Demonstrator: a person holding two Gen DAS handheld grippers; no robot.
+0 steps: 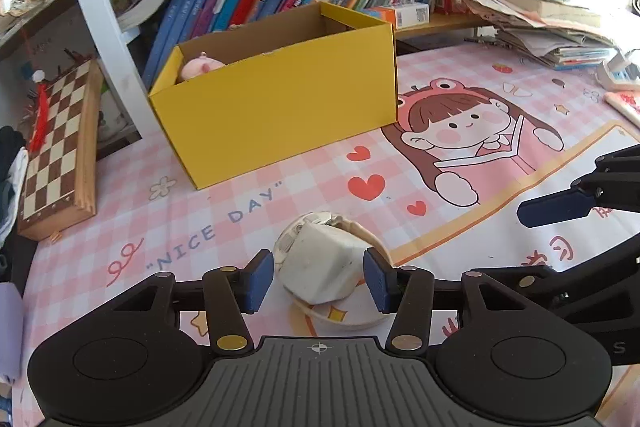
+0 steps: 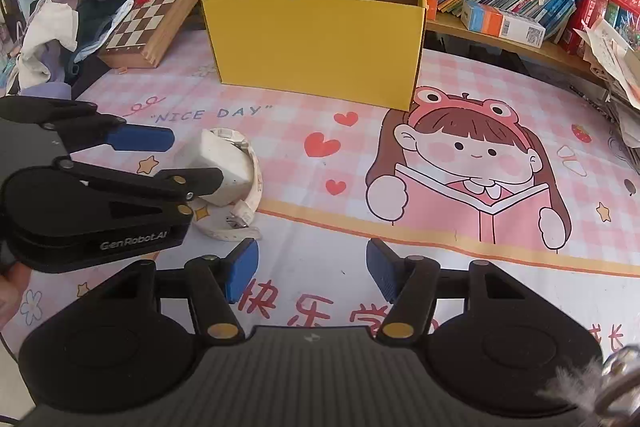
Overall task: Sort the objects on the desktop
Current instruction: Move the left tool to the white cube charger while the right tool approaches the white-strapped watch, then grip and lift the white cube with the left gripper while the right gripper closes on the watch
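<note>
Tongs on the left point(image 1: 319, 281) are standing spread around a white faceted lump with a pale strap curling out beneath it, probably a watch or small gadget point(image 1: 320, 273), which is lying on the pink cartoon mat covering the tabletop point(image 1: 460, 227), near the front edge and well apart from the yellow box point(image 1: 276, 107). The blue pads are sitting on either side of the white body; whether they are already touching it I cannot tell, though a gap seems to be showing at the left pad. The right tongs point(image 2: 312, 269) are hovering spread over bare mat, pinching nothing. Inside the box a pink plush toy point(image 1: 198, 66) is peeking over the far left corner. Judging from this, the left tongs are either closing on the white thing or letting go of it. If gripping is the aim, the slanted faces are asking for a squeeze across the widest flat sides, low enough that the body is not popping upward, with the loose strap kept from snagging under a pad or dragging on the mat.
</note>
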